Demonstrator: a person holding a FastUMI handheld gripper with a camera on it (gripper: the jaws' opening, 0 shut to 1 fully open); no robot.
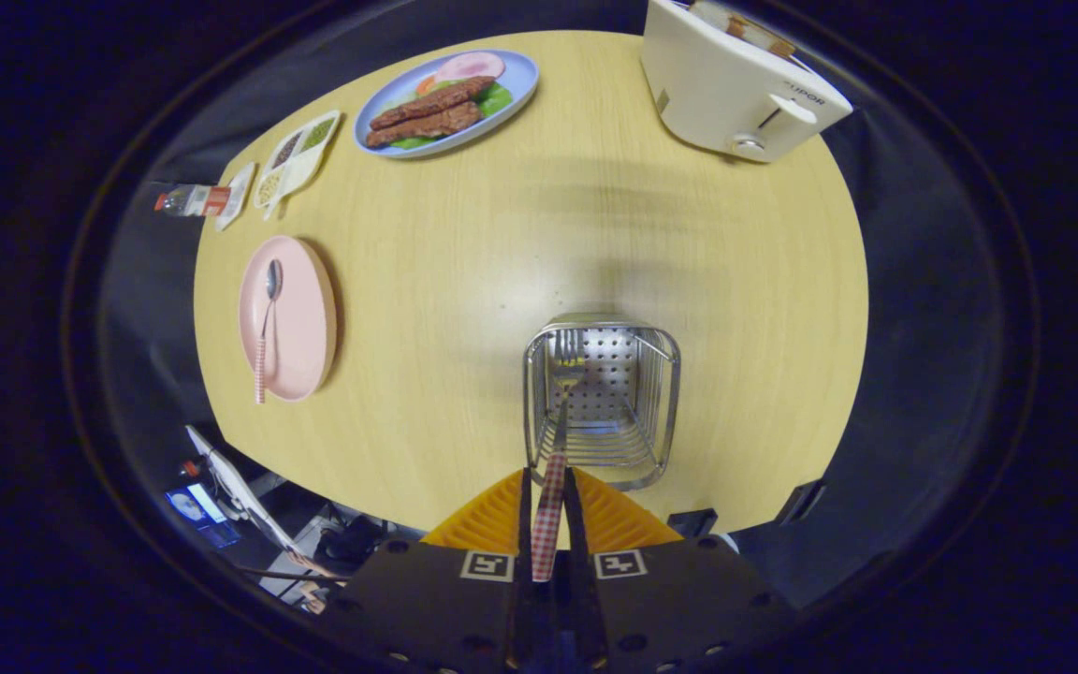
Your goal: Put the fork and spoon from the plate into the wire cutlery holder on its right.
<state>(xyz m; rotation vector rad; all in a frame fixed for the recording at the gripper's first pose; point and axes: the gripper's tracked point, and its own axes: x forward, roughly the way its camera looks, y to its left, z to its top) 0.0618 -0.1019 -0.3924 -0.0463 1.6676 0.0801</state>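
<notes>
My gripper (548,482) is shut on the red-checked handle of the fork (558,412), which points ahead with its tines over the inside of the wire cutlery holder (665,374). The holder is a square metal basket with a perforated bottom, standing on the wooden table just ahead of my fingers. Far off to the left lies the pink plate (300,323), with the spoon (268,323) on it, bowl away from me and its checked handle reaching past the plate's near rim.
A blue plate of sausages and vegetables (520,80) sits at the far side of the table (502,234), with a small divided dish (296,154) and a bottle (188,199) to its left. A white toaster (735,84) stands far right. The table edge runs close beneath my fingers.
</notes>
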